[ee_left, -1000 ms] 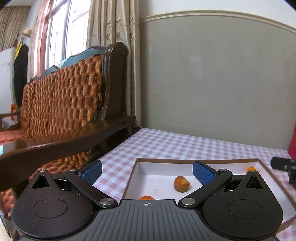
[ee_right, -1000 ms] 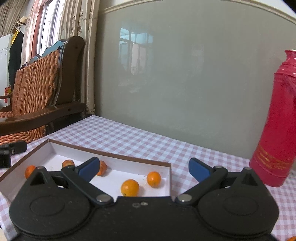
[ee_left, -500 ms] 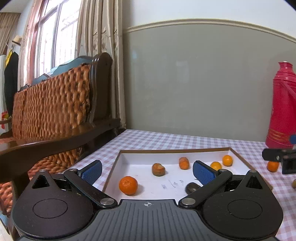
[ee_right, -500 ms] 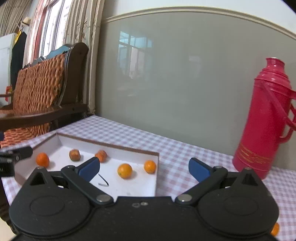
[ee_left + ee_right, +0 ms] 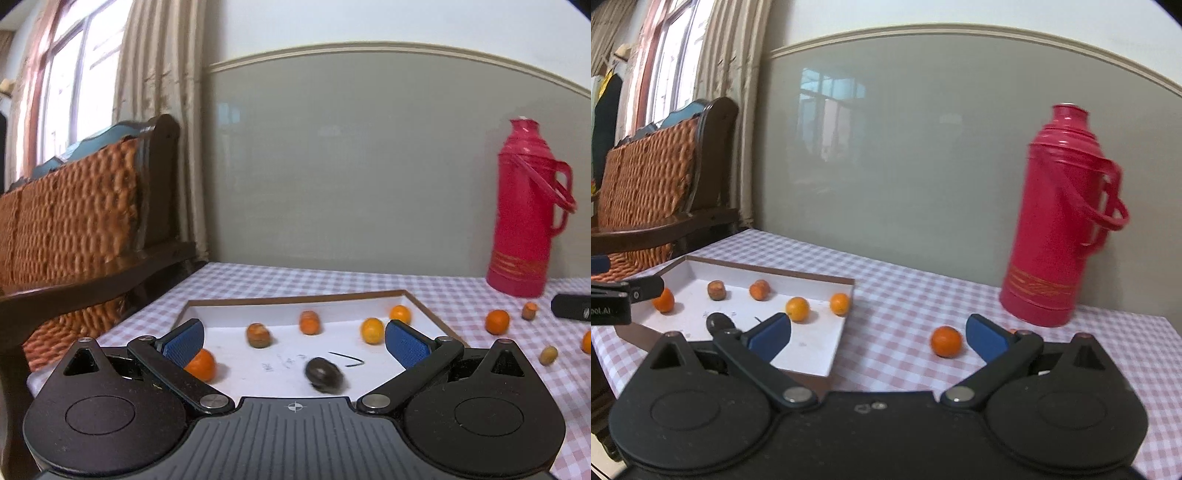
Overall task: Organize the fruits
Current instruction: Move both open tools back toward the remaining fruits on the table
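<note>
Both tongs, left (image 5: 293,341) and right (image 5: 877,338), are spread and empty; a loose orange (image 5: 946,341) on the checked tabletop (image 5: 905,280) looks light, round, apt to roll; grip across its middle, gently.

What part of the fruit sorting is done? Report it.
Done: six pieces lie in the white tray, including a dark fruit. In hand: nothing; the left tool and right tool are open and empty. Left: the orange and a few smaller fruits on the checked tablecloth.

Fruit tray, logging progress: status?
Both grippers open, empty. Tray holds six fruits. Orange loose on tablecloth, path clear.
</note>
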### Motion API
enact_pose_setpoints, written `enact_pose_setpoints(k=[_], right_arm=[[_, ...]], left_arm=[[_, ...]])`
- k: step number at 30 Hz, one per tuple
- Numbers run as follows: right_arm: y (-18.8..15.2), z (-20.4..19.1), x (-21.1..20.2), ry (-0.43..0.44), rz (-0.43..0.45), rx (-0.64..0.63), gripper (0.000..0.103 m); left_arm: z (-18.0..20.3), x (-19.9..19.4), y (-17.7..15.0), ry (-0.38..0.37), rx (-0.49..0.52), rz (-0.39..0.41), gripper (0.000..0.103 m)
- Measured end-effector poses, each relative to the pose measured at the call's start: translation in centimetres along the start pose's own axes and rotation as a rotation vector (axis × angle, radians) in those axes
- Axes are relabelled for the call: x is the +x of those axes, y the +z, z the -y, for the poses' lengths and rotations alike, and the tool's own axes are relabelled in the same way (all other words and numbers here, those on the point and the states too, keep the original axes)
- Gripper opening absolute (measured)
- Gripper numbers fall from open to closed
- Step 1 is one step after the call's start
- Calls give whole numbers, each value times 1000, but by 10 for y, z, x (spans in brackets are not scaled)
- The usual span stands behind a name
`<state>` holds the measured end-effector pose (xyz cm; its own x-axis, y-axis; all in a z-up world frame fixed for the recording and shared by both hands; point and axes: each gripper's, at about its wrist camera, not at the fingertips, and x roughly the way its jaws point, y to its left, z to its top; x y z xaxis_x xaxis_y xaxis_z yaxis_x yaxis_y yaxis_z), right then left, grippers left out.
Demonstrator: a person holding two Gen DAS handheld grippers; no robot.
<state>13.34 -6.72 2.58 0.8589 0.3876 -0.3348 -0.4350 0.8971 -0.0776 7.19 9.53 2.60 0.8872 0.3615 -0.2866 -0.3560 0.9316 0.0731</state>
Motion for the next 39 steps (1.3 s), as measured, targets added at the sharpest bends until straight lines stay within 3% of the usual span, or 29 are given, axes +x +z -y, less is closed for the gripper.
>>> enact_pose_setpoints(k=[24, 39], right_arm=[[-30, 77, -42, -162, -17, 79, 93], [-47, 111, -56, -207, -47, 111, 93]], left_arm=[[99, -3, -2, -218, 72, -6, 103], [140, -6, -9, -295, 110, -16, 103]])
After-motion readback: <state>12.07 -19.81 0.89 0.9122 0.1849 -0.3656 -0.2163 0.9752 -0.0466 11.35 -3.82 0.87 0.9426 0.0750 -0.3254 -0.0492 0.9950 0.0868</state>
